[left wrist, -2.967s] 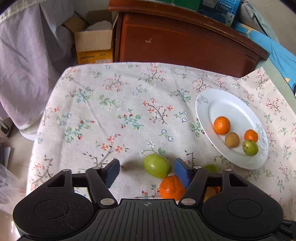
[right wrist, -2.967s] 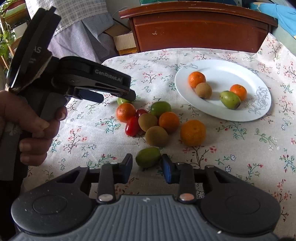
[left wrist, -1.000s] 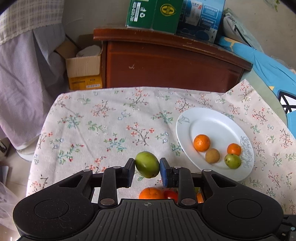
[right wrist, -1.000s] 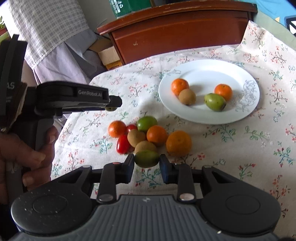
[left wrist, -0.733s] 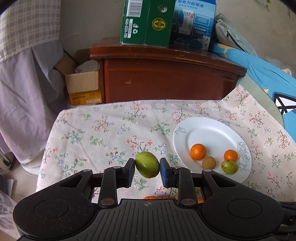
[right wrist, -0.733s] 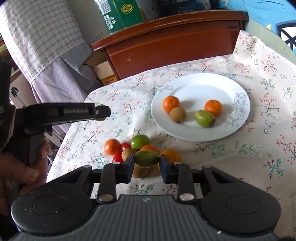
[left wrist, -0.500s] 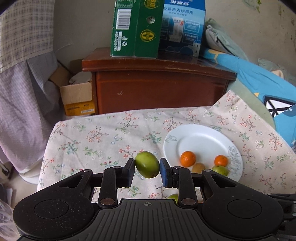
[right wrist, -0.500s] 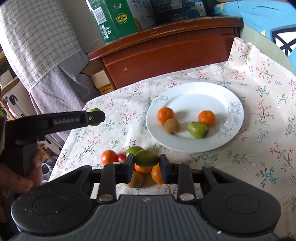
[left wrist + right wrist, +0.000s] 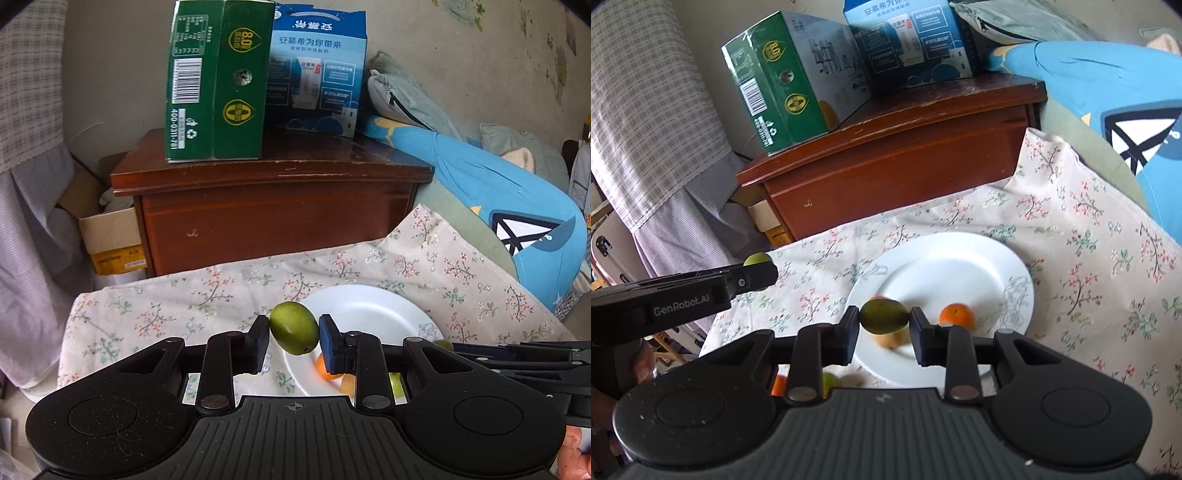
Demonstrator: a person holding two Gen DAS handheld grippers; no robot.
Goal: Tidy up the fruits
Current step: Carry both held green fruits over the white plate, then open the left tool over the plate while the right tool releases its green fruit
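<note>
Two green fruits are in the air at once: your left gripper (image 9: 294, 343) is clamped on a round green fruit (image 9: 294, 328), and your right gripper (image 9: 884, 338) is pinched on a darker green fruit (image 9: 884, 316), both held above the near edge of the white plate (image 9: 964, 266) on the floral tablecloth (image 9: 1089, 266). I judge the sorting to be partway done: the plate carries an orange fruit (image 9: 956, 316) and a brownish one (image 9: 890, 339) half hidden behind your right-hand load, and much of the dish is bare. A few pieces lie off the plate low in the right wrist view, an orange one (image 9: 778, 384) and a green one (image 9: 829, 381), so more trips are left after these two are set down. Readable writing: "GenRobot.AI" along the side of your left gripper, "400-031-781" beside a barcode on the green carton (image 9: 218, 81), and Chinese print on the blue carton (image 9: 317, 70), both atop the wooden cabinet (image 9: 273, 206).
</note>
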